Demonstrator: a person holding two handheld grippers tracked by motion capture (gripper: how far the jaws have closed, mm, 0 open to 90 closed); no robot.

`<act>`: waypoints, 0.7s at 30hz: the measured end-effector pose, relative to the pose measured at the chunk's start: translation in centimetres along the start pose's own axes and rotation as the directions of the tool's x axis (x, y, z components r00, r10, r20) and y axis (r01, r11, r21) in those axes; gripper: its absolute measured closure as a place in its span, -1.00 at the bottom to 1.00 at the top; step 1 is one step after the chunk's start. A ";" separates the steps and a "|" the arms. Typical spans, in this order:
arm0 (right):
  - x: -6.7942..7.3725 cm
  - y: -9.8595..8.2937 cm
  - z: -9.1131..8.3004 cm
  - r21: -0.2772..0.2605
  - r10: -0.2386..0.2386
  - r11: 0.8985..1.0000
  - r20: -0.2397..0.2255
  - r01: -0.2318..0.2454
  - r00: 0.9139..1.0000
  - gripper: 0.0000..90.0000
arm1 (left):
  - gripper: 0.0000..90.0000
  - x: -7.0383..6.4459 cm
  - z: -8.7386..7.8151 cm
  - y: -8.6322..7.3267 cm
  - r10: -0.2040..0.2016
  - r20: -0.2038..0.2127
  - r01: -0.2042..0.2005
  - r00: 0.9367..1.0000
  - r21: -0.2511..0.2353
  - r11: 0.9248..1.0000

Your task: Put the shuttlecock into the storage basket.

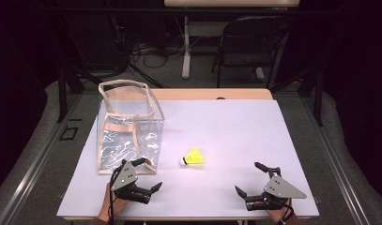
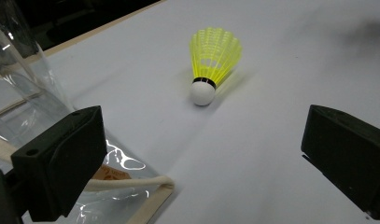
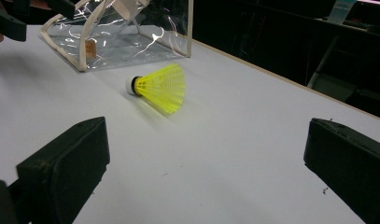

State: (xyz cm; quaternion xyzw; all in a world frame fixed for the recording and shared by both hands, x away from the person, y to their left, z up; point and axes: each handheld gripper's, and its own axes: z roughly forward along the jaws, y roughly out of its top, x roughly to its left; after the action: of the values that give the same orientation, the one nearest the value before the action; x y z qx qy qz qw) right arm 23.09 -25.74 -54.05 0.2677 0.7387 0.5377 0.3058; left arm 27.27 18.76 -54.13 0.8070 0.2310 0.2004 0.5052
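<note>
Yellow shuttlecock [image 1: 193,157] lay on its side on white tabletop [image 1: 235,131], just right of clear pouch [image 1: 127,136]. Left gripper [image 1: 150,176] and right gripper [image 1: 247,178] both gaped wide, empty, near front edge. Step judged: approach. Next: left gripper straddle shuttlecock, close gently.

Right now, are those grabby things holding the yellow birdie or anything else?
No. Both the left hand-held gripper and right hand-held gripper are open and empty; the yellow shuttlecock lies free on the table.
</note>
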 end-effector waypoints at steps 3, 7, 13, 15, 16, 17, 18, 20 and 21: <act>0.0 0.0 0.0 0.000 0.000 1.000 -0.001 0.000 1.000 -1.00 | -1.00 0.0 0.3 0.3 0.002 0.007 -0.002 1.000 0.000 1.000; 0.0 0.0 0.0 0.002 -0.002 1.000 -0.001 0.002 1.000 -1.00 | -1.00 -0.1 0.8 0.6 0.008 0.022 -0.009 1.000 0.007 1.000; 0.0 0.0 0.0 0.005 -0.003 1.000 -0.004 0.003 1.000 -1.00 | -1.00 -0.2 1.4 0.9 0.014 0.032 -0.014 0.999 0.007 1.000; 0.0 0.0 0.0 0.004 -0.003 1.000 -0.003 0.003 1.000 -1.00 | -1.00 -0.1 1.6 1.1 0.009 0.040 -0.009 0.999 0.010 1.000; 0.0 0.0 0.0 0.006 -0.004 1.000 -0.003 0.004 1.000 -1.00 | -1.00 -0.1 1.7 1.2 0.009 0.039 -0.010 0.999 0.009 1.000; 0.0 0.0 0.0 0.006 -0.003 1.000 -0.004 0.003 1.000 -1.00 | -1.00 -0.1 1.7 1.3 0.009 0.043 -0.009 0.999 0.010 1.000; 0.0 0.0 0.0 0.007 -0.004 1.000 -0.004 0.004 1.000 -1.00 | -1.00 0.0 1.8 1.3 0.008 0.046 -0.008 0.999 0.013 1.000; 0.0 0.0 0.0 0.007 -0.004 1.000 -0.004 0.004 1.000 -1.00 | -1.00 0.1 2.0 1.4 0.004 0.051 -0.005 0.999 0.014 1.000; 0.0 0.0 0.0 0.009 -0.003 1.000 -0.005 0.003 1.000 -1.00 | -1.00 0.1 2.0 1.5 0.005 0.053 -0.006 0.999 0.018 1.000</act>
State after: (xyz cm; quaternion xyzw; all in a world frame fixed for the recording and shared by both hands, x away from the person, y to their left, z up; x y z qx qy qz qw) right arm 23.09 -25.68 -54.07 0.2666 0.7425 0.5344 0.3036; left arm 28.72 16.80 -53.61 0.8170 0.2173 0.1784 0.5035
